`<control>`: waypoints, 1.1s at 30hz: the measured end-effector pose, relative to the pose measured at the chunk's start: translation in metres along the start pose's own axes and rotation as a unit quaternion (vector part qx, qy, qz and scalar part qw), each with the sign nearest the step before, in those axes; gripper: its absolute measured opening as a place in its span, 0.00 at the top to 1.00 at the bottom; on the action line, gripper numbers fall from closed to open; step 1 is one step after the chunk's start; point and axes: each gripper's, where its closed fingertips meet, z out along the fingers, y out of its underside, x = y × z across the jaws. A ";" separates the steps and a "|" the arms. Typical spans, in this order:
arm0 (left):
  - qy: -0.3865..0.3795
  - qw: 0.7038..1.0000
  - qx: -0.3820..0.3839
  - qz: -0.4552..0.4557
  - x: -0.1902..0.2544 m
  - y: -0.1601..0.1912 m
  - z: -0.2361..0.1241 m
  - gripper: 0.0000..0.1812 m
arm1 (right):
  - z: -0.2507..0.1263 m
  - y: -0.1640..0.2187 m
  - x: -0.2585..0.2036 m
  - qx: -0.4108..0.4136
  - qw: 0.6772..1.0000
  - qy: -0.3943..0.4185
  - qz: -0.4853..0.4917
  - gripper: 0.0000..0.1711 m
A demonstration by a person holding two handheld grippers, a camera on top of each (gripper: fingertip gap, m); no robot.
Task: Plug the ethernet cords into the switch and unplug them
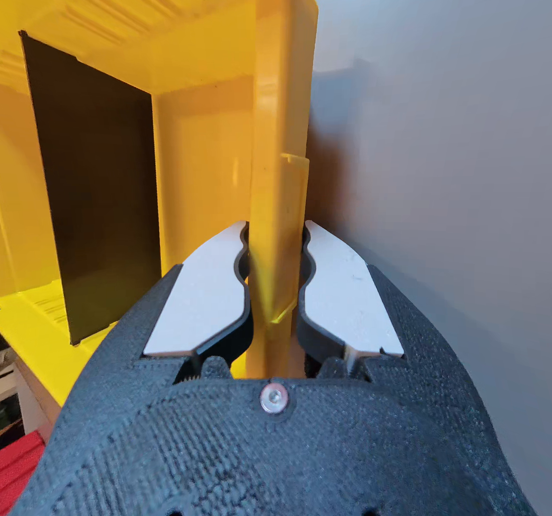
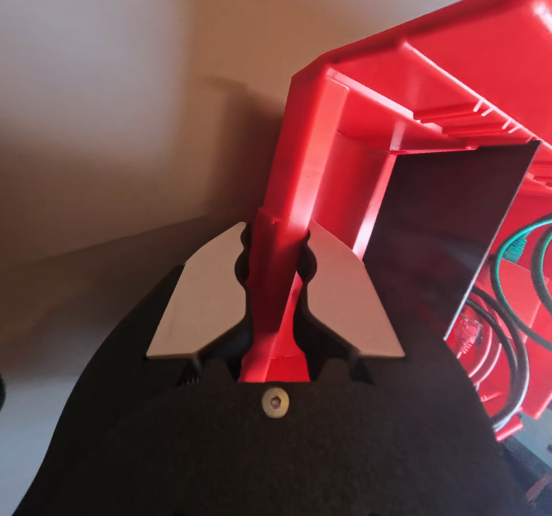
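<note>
Apparently no plugging has begun: the ethernet cords [image 2: 519,265], green and black, are seen coiled inside the red bin [image 2: 418,89], and the switch cannot be made out. The right gripper [image 2: 276,250] is clamped on that bin's wall, the left gripper [image 1: 276,247] likewise on the yellow bin [image 1: 209,149]. Next, both bins would probably be set down and the jaws freed for the cords.

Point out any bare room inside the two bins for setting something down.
The yellow plastic bin is bare either side of its dark divider panel. The red plastic bin is bare left of its divider; green and black ethernet cords crowd the right.
</note>
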 end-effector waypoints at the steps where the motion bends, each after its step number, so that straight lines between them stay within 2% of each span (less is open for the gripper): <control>1: 0.001 1.000 0.005 0.007 0.002 -0.008 0.002 0.83 | -0.002 -0.004 -0.007 0.005 1.000 0.000 -0.012 0.83; 8: 0.007 0.996 0.048 0.070 0.019 -0.081 0.018 0.82 | -0.021 -0.037 -0.061 0.048 0.995 0.019 -0.084 0.83; 12: -0.015 0.991 0.092 0.092 0.020 -0.113 0.020 0.80 | -0.045 -0.062 -0.080 0.118 0.989 0.068 -0.056 0.81; 14: -0.016 0.989 0.142 0.044 0.018 -0.125 0.006 0.77 | -0.076 -0.073 -0.085 0.201 0.977 0.072 0.011 0.80; 15: -0.017 0.984 0.176 0.008 0.016 -0.130 -0.006 0.78 | -0.093 -0.072 -0.083 0.242 0.965 0.081 0.055 0.80; 18: 0.001 0.951 0.293 -0.101 0.023 -0.144 -0.054 0.79 | -0.134 -0.036 -0.061 0.320 0.913 0.136 0.214 0.80; 21: 0.084 0.902 0.362 -0.221 0.053 -0.162 -0.094 0.79 | -0.141 0.025 -0.048 0.334 0.849 0.182 0.366 0.76; 24: 0.148 0.856 0.377 -0.322 0.088 -0.184 -0.111 0.78 | -0.129 0.062 -0.046 0.327 0.805 0.207 0.451 0.69; 26: 0.168 0.829 0.378 -0.376 0.105 -0.202 -0.109 0.76 | -0.118 0.061 -0.044 0.332 0.790 0.199 0.475 0.67; 28: 0.146 0.824 0.364 -0.409 0.109 -0.216 -0.091 0.74 | -0.103 0.059 -0.035 0.321 0.782 0.193 0.499 0.67; 30: 0.113 0.832 0.338 -0.426 0.105 -0.226 -0.065 0.72 | -0.089 0.057 -0.026 0.297 0.784 0.197 0.509 0.70; 33: 0.076 0.860 0.300 -0.407 0.098 -0.242 -0.034 0.72 | -0.083 0.050 -0.018 0.300 0.784 0.195 0.508 0.77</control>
